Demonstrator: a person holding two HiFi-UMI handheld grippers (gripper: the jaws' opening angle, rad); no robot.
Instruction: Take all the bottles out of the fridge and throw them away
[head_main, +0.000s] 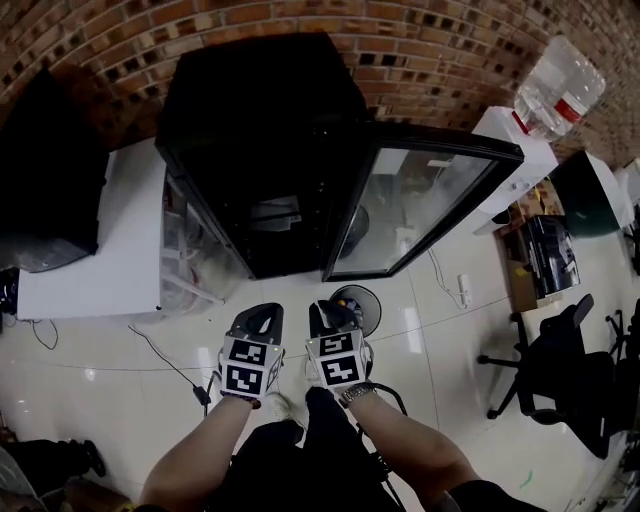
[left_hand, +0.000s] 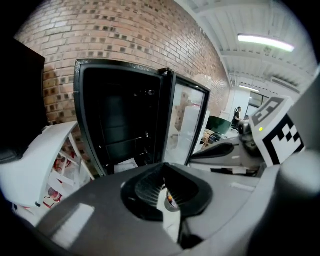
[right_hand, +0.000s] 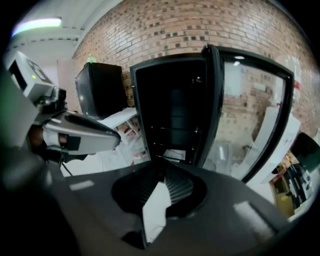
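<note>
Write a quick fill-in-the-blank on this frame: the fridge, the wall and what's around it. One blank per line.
1. The glass door of the fridge stands ____.
2. The wall behind the fridge is built of ____.
3. The office chair at the head view's right is ____ in colour.
4. The big water bottle sits on top of a ____ dispenser.

Missing words: open; brick; black; white.
</note>
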